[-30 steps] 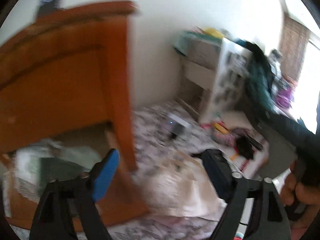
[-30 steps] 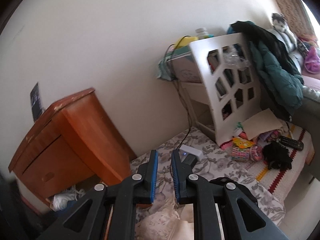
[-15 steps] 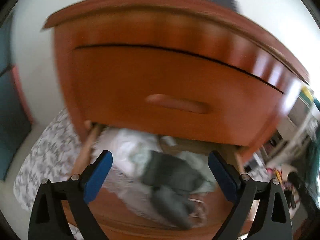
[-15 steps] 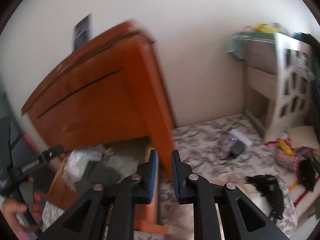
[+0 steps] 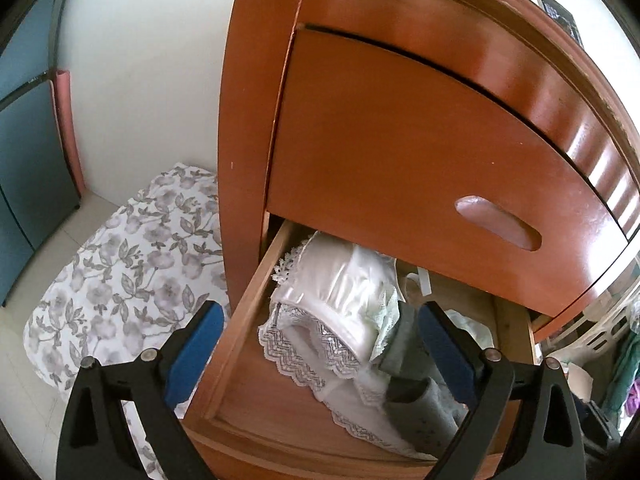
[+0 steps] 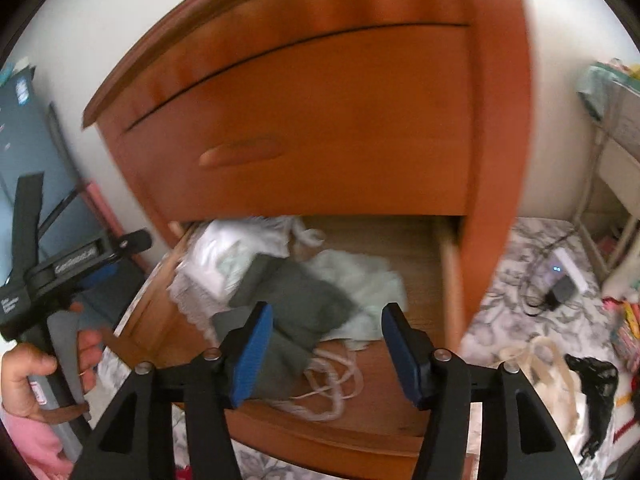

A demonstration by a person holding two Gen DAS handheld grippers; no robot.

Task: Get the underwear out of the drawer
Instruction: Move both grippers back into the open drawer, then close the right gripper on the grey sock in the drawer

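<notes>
The bottom drawer [image 5: 240,320] of an orange-brown wooden nightstand stands pulled out. Inside lie folded white lace-edged underwear [image 5: 340,300], a grey garment [image 5: 428,400] and pale green cloth. My left gripper [image 5: 320,318] hovers open just above the drawer's left half, over the white lace pile, holding nothing. In the right wrist view the drawer [image 6: 448,280] shows the white lace underwear [image 6: 216,268] on the left, the grey garment [image 6: 296,300] in the middle, white cords at the front. My right gripper [image 6: 327,320] is open above the grey garment, empty.
The upper drawer [image 5: 400,152] is closed and overhangs the open one. A floral sheet [image 5: 120,280] covers the floor to the left, beside a blue panel [image 5: 24,160]. To the right lie a charger with cable [image 6: 560,276], a cream bag [image 6: 548,372] and a white shelf [image 6: 616,152]. A hand [image 6: 24,376] holds the other gripper.
Both views swung from the room toward the nightstand and closed in on the open drawer. My right gripper went from shut to open. The left stayed open.
</notes>
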